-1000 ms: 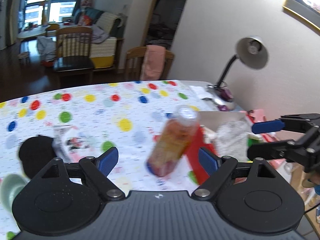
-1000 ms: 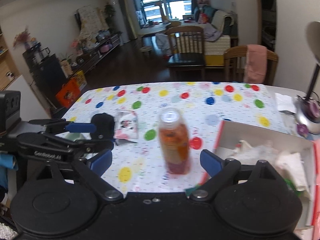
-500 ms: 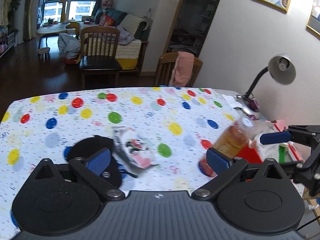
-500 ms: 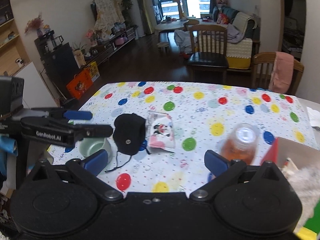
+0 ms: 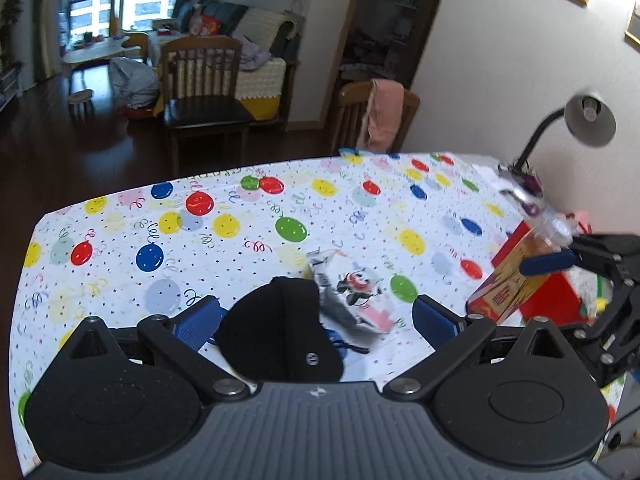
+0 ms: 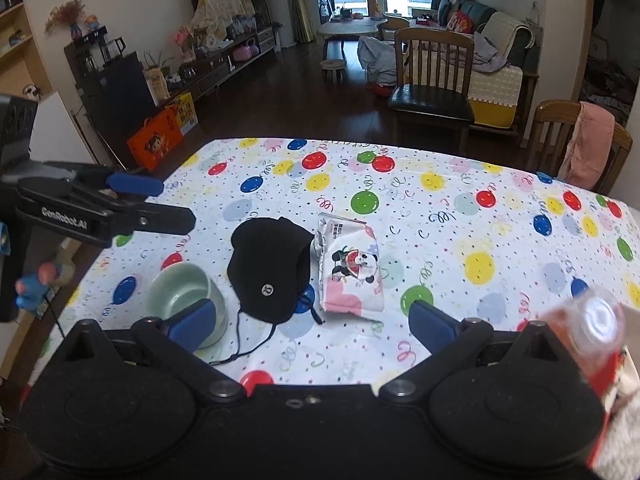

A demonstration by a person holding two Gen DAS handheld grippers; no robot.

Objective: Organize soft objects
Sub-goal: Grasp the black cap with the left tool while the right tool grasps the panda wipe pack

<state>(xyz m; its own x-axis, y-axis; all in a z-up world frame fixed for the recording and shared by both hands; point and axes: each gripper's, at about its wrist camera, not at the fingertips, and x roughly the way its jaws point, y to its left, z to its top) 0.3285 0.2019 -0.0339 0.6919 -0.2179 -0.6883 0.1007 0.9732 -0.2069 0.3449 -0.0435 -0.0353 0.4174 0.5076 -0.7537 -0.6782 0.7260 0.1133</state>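
Note:
A black cap [image 6: 269, 270] lies on the balloon-print tablecloth [image 6: 440, 208], with a soft panda-print packet [image 6: 349, 270] touching its right side. Both show in the left wrist view too, the cap [image 5: 280, 336] between my left gripper's fingers and the packet [image 5: 352, 292] beside it. My left gripper [image 5: 316, 318] is open and low over the cap. My right gripper [image 6: 310, 320] is open and empty, held above the table's near edge, with cap and packet ahead of it.
A pale green bowl [image 6: 182, 294] sits left of the cap. A bottle of orange drink [image 6: 588, 328] stands at the right beside a red-edged box [image 5: 540, 296] holding soft items. A desk lamp [image 5: 576, 128] is at the far right. Chairs stand beyond the table.
Both grippers have swung left, away from the bottle and box. The cap and packet now sit in front of them. Both stay open and empty.

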